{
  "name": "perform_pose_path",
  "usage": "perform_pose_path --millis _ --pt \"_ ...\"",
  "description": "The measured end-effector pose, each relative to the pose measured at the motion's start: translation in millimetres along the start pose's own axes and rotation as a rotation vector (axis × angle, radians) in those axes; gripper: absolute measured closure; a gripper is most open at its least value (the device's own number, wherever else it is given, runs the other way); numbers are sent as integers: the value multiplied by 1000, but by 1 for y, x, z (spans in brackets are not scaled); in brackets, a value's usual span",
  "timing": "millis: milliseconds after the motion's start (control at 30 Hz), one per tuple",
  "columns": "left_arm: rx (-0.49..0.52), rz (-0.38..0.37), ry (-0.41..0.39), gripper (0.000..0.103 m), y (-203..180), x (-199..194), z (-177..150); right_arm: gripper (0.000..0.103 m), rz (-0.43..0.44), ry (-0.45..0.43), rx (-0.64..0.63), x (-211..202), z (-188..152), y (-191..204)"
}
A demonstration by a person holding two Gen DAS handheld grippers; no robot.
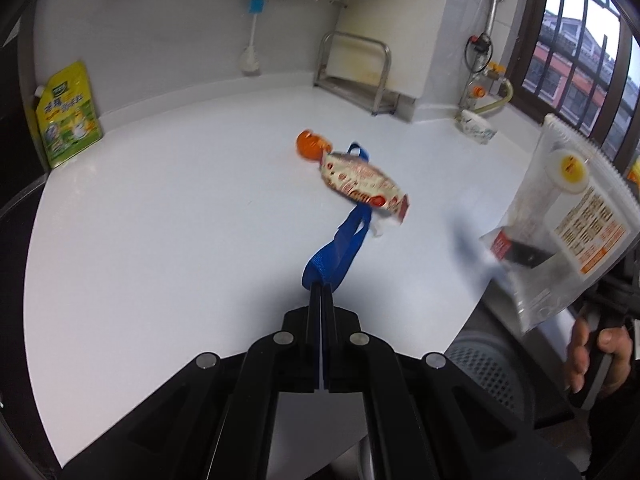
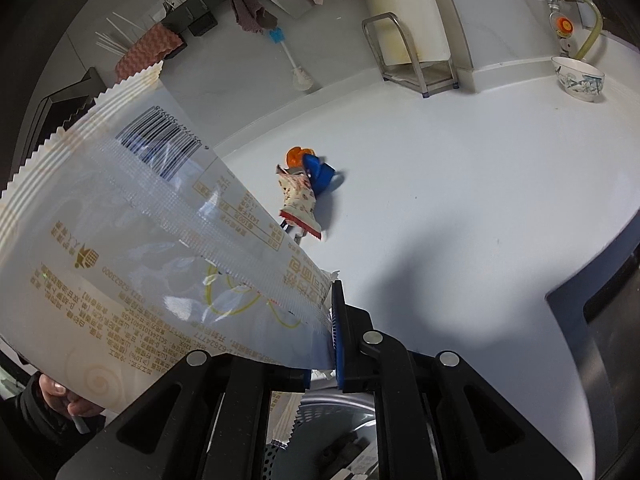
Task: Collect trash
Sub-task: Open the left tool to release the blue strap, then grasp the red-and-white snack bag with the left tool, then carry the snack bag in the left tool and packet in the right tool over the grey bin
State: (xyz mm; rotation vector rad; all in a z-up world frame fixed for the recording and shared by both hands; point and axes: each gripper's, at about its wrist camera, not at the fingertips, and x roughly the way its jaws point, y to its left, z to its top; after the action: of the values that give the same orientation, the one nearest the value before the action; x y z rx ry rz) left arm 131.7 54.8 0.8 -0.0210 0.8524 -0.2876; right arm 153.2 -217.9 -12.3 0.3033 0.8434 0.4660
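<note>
My left gripper (image 1: 321, 286) is shut on a blue strip wrapper (image 1: 340, 246) that hangs from its fingertips above the white counter (image 1: 160, 216). A red-and-white snack wrapper (image 1: 362, 182) and an orange wrapper (image 1: 312, 146) lie on the counter beyond it; both also show in the right wrist view, the snack wrapper (image 2: 298, 200) and the orange one (image 2: 296, 156). My right gripper (image 2: 332, 320) is shut on a large clear-and-white plastic bag (image 2: 132, 232), held up over the counter's edge; the bag also shows at the right of the left wrist view (image 1: 572, 220).
A mesh trash bin (image 1: 486, 372) stands below the counter's edge and shows under my right gripper (image 2: 320, 440). A yellow-green refill pouch (image 1: 68, 114), a metal rack (image 1: 356, 72), a brush (image 1: 252, 44) and a small bowl (image 2: 578, 78) stand along the back wall.
</note>
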Motion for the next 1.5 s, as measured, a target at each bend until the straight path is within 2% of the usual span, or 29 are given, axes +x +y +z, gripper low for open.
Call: perform_pose_path --millis 200,267,300,333,367,433,600,867,1133,1200,1267,1300,1500 --pt "-7 50 35 100 8 1 -17 95 5 -2 3 -4 -6 0" --pt "-8 57 33 94 7 -1 -19 95 6 -7 4 -6 -7 -2" --pt "-7 63 27 86 7 -3 -20 95 7 -9 4 -7 -6 -3" --pt "-6 69 19 71 5 -4 -20 95 7 -13 4 -8 -5 -5" --pt "-5 77 10 53 4 -6 -19 95 7 -15 3 -8 -5 -6" --pt "-5 90 -25 37 0 -10 -16 95 11 -21 1 -9 -3 -9" --pt "28 98 -61 37 -23 0 13 95 17 -36 9 -15 -3 -18" --pt "9 103 -50 37 -58 52 51 95 6 -55 37 -30 -4 -40" --pt "-10 156 8 37 -68 103 64 95 -4 -73 53 -41 0 -56" --pt "-12 157 20 45 -67 109 64 95 -1 -75 59 -42 0 -59" --pt "-19 142 35 65 -66 112 64 95 3 -76 62 -41 0 -60" --pt "-25 135 38 70 -64 113 64 95 3 -75 62 -41 0 -60" --pt "-44 111 -8 75 -57 95 67 95 7 -71 59 -38 -2 -56"
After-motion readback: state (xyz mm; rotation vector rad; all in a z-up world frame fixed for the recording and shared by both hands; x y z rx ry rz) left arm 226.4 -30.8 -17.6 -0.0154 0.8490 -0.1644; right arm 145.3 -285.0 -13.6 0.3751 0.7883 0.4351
